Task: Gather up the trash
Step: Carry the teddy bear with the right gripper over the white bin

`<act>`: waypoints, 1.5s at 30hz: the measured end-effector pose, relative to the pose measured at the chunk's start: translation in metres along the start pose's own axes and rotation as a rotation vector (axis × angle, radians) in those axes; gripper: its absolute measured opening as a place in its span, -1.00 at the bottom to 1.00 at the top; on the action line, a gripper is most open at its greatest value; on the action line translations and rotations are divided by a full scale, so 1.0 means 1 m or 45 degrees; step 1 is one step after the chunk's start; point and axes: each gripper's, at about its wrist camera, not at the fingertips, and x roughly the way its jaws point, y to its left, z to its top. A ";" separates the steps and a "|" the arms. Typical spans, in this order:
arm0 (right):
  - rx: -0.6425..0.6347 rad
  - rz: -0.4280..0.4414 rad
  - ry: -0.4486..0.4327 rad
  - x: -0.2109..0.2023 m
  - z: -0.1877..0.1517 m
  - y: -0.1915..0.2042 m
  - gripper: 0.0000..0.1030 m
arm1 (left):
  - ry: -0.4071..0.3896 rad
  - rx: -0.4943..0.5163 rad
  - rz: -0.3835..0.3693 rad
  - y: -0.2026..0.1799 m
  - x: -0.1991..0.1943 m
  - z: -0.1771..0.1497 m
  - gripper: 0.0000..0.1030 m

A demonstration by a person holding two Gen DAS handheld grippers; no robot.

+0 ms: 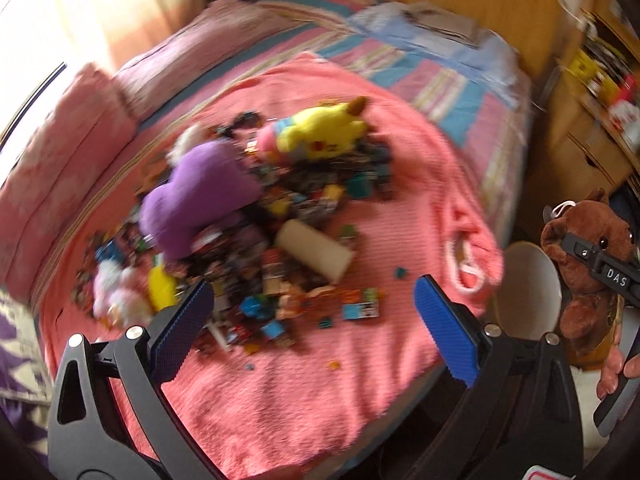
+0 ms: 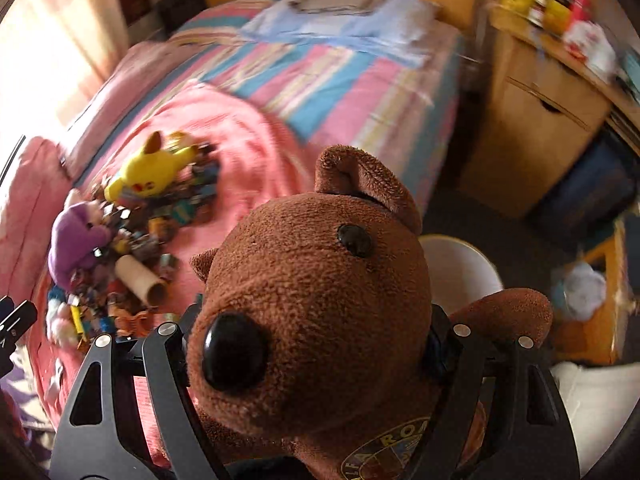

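Note:
A pile of small toy blocks and scraps lies on the pink blanket (image 1: 280, 392). In it are a cardboard tube (image 1: 316, 254) and a crumpled orange wrapper (image 1: 316, 300). My left gripper (image 1: 312, 286) hangs open above the pile's near edge, blue pads wide apart and nothing between them. My right gripper (image 2: 312, 328) is shut on a brown teddy bear (image 2: 320, 300), whose head hides the fingertips. The bear (image 1: 588, 232) also shows at the right edge of the left wrist view, above a white bin (image 1: 528, 288) beside the bed. The tube (image 2: 140, 278) shows far left in the right wrist view.
A yellow plush (image 1: 324, 128) and a purple plush (image 1: 196, 200) rest on the pile. A wooden nightstand (image 2: 532, 132) stands right of the bed. A cardboard box (image 2: 600, 300) with soft items sits on the floor beyond the white bin (image 2: 460, 276).

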 end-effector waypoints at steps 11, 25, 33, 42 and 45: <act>0.169 -0.043 0.037 0.005 -0.017 -0.055 0.53 | 0.040 0.102 -0.091 -0.057 0.032 0.020 0.86; 0.292 -0.117 0.091 0.035 -0.026 -0.106 0.53 | 0.124 0.274 -0.265 -0.112 0.065 0.021 -0.67; 0.373 -0.158 0.138 0.059 -0.039 -0.133 0.53 | 0.078 0.617 -0.401 -0.213 0.051 0.014 -0.98; 0.482 -0.178 0.189 0.079 -0.044 -0.171 0.53 | 0.198 0.765 -0.431 -0.295 0.085 0.007 -0.98; 0.519 -0.173 0.209 0.087 -0.046 -0.179 0.56 | 0.216 0.800 -0.391 -0.310 0.101 0.004 -0.98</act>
